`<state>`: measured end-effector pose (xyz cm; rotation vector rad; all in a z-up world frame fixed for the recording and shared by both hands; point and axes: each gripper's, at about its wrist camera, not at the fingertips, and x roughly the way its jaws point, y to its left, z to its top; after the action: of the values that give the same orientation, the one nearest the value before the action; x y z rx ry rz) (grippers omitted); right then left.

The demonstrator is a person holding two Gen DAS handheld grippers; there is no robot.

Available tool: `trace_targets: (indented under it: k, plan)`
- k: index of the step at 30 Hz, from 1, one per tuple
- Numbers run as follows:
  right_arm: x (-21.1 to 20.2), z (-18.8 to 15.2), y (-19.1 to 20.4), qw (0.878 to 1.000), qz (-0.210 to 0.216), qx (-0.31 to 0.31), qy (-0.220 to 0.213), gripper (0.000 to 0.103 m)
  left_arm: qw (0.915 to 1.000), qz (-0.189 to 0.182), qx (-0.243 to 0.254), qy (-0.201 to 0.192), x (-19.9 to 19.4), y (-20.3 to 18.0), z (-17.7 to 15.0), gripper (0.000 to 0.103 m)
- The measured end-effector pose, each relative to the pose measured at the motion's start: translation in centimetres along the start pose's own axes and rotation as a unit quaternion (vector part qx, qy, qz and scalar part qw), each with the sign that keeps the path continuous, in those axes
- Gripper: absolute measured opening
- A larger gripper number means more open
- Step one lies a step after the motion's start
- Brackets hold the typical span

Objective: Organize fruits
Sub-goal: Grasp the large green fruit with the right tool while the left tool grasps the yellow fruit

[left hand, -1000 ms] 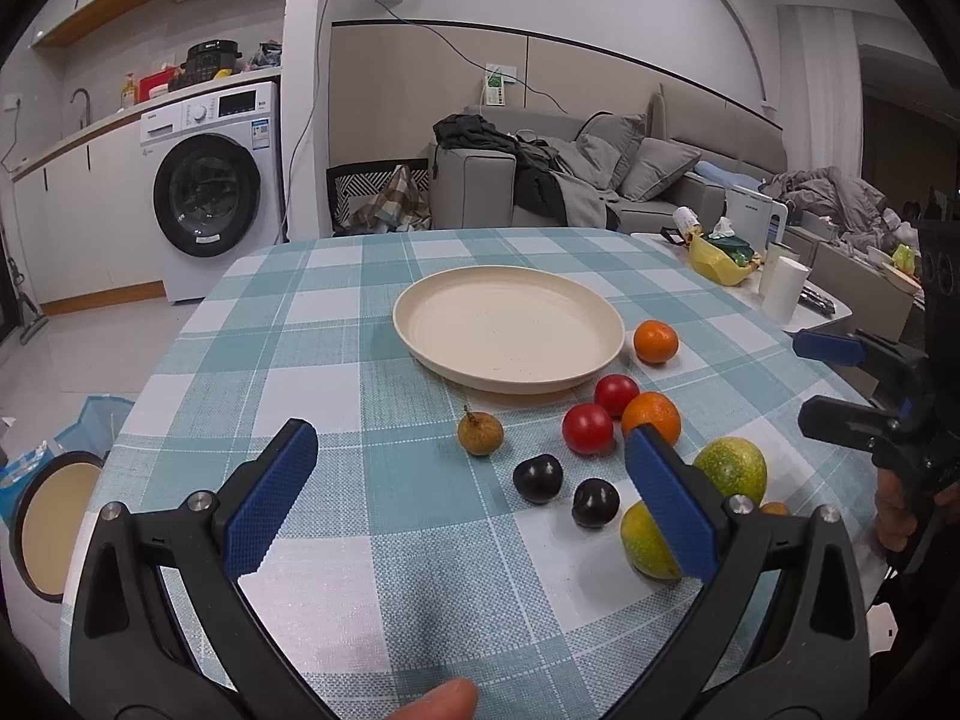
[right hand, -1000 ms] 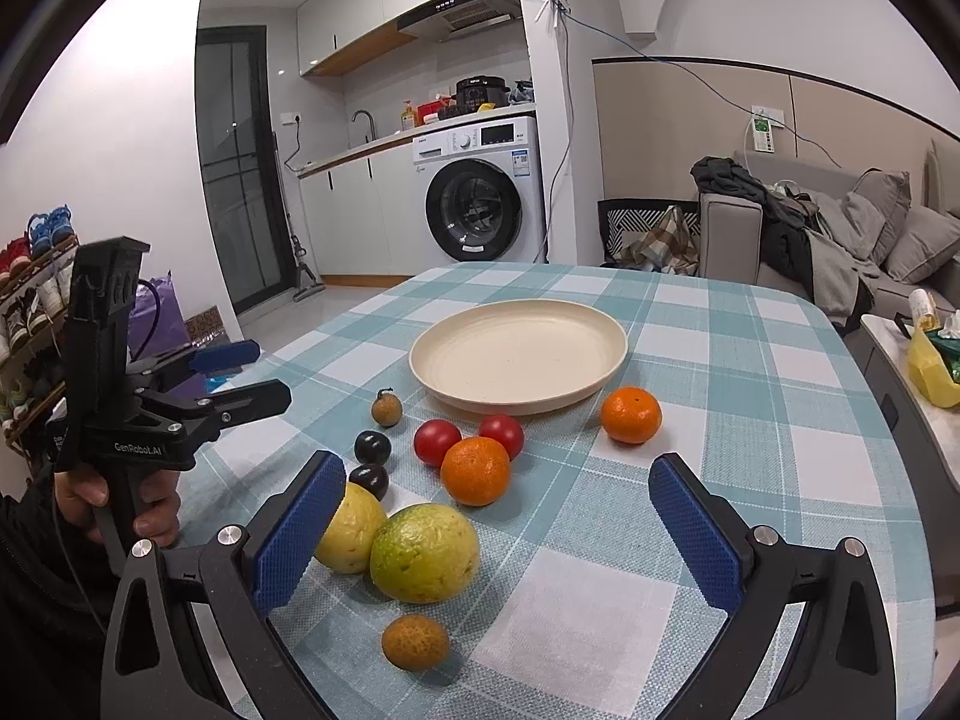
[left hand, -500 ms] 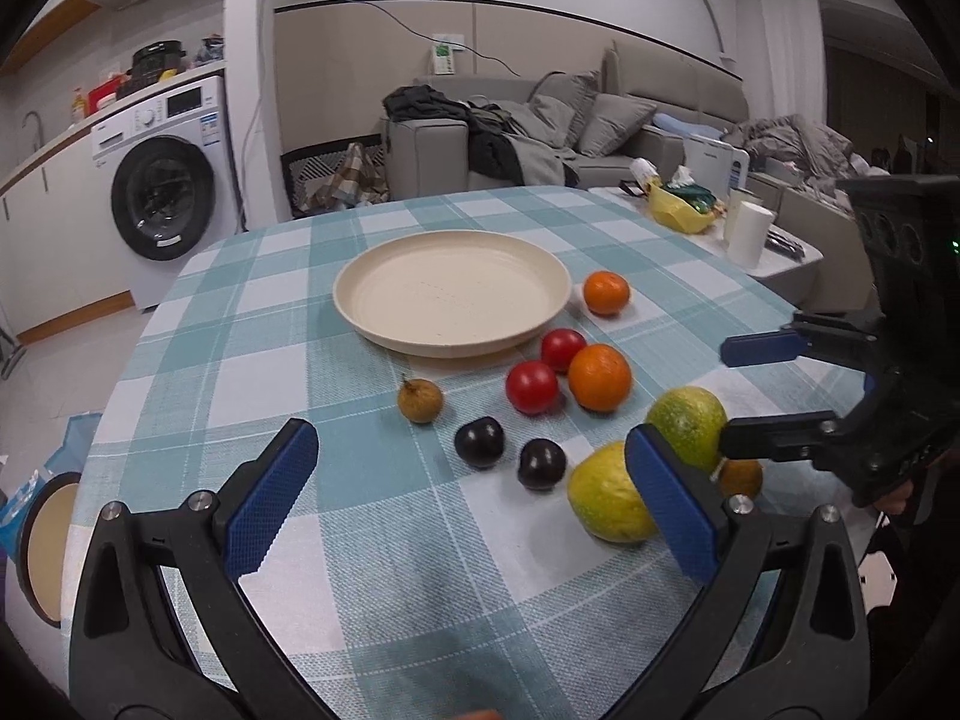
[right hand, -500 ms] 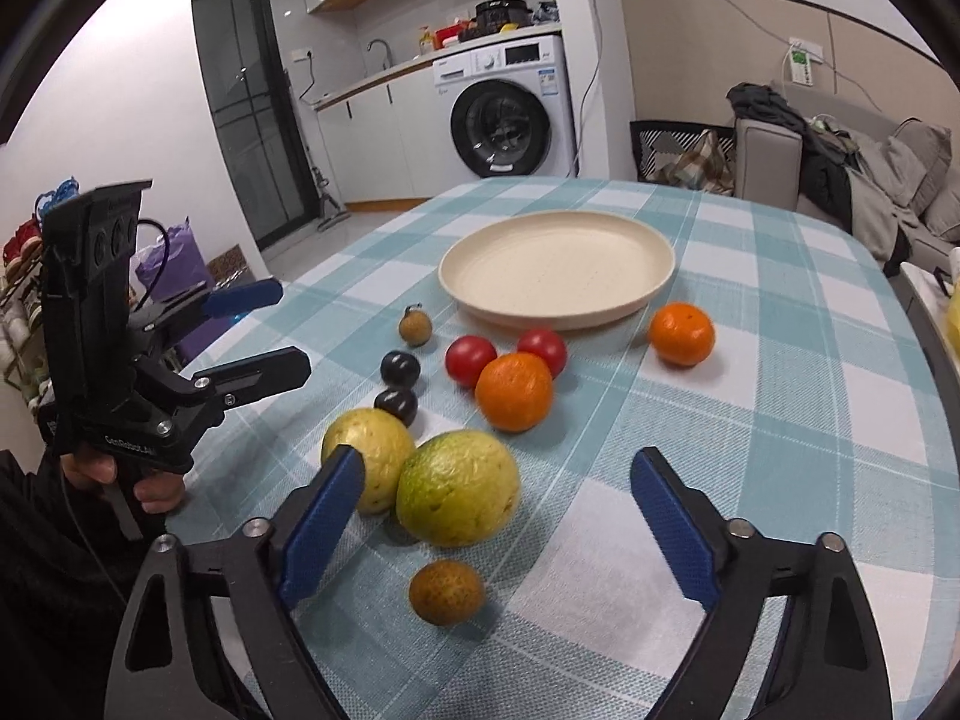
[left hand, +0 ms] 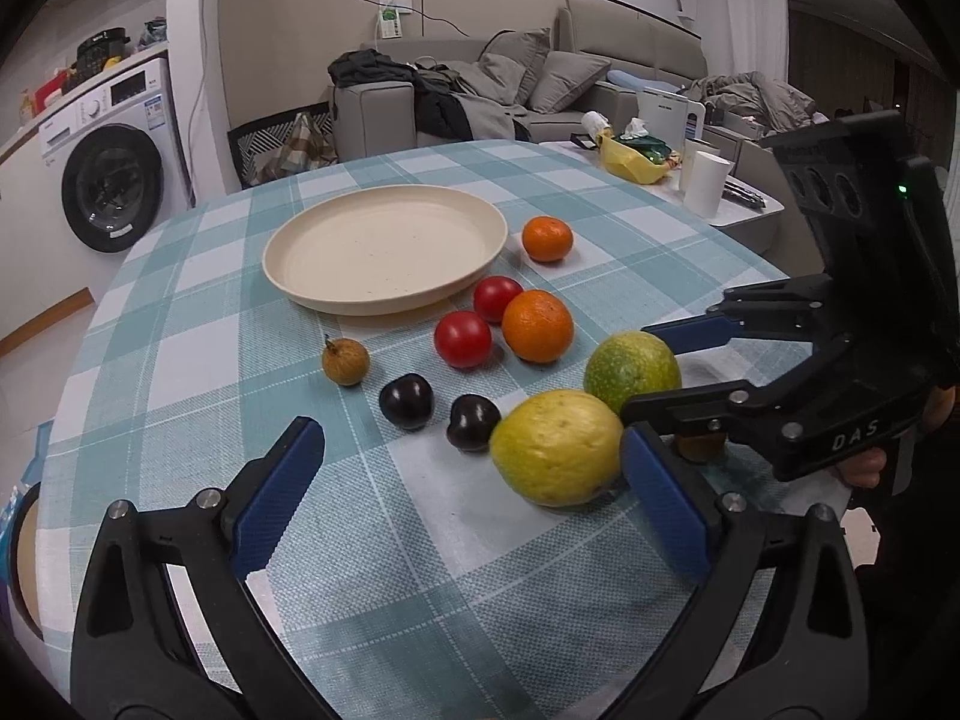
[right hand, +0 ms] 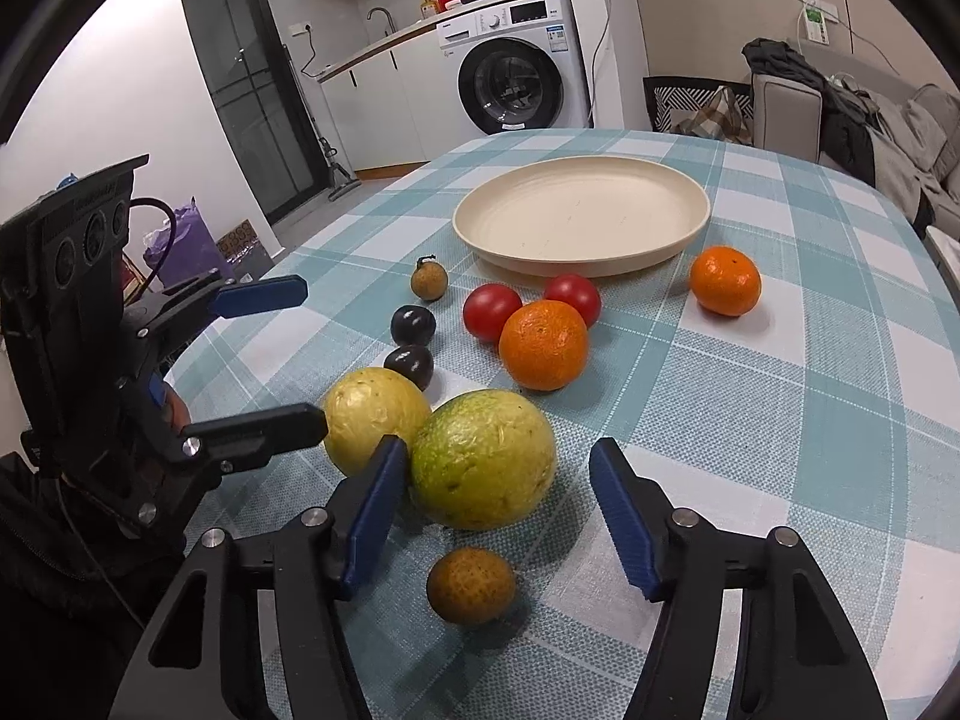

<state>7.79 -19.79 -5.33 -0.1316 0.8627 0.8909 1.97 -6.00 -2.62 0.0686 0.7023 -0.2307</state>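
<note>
A cream plate (left hand: 384,252) (right hand: 582,222) sits empty on the checked tablecloth. In front of it lie two oranges (right hand: 543,345), two tomatoes (right hand: 492,312), two dark plums (left hand: 406,400) and small brown fruits (right hand: 471,585). My right gripper (right hand: 501,510) has its jaws closing around a large green fruit (right hand: 483,459) (left hand: 633,369); the left pad is at its skin and the right pad stands apart. My left gripper (left hand: 474,480) is open and low over the cloth. A yellow fruit (left hand: 555,447) lies just inside its right finger.
A person's hand holds each gripper handle at the table's near edge. A side table with a paper roll (left hand: 708,186) stands beyond the right edge. A washing machine (right hand: 516,84) and a sofa (left hand: 480,102) are far behind. The cloth right of the oranges is bare.
Both grippers sank and came closer to the fruits. The right jaws narrowed around the green fruit. The left view swung toward the yellow fruit.
</note>
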Motion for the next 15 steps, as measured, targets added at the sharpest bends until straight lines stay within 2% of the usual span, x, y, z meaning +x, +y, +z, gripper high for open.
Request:
trace_targets:
  k: [7, 11, 15]
  plan:
    - [0.9, 0.3, -0.1, 1.000, 0.001, 0.013, 0.012, 0.052, 0.9998, -0.007, 0.010, 0.017, 0.7, -0.5, -0.2, 0.099]
    - [0.7, 0.3, 0.0, 1.000, -0.002, 0.012, 0.006, 0.052, 0.9993, -0.015, 0.009, 0.033, 1.5, -0.8, 0.0, 0.095]
    - [0.4, 0.3, -0.2, 1.000, -0.002, 0.015, -0.001, 0.052, 0.9984, -0.022, 0.017, 0.050, 2.5, -1.2, -0.1, 0.086]
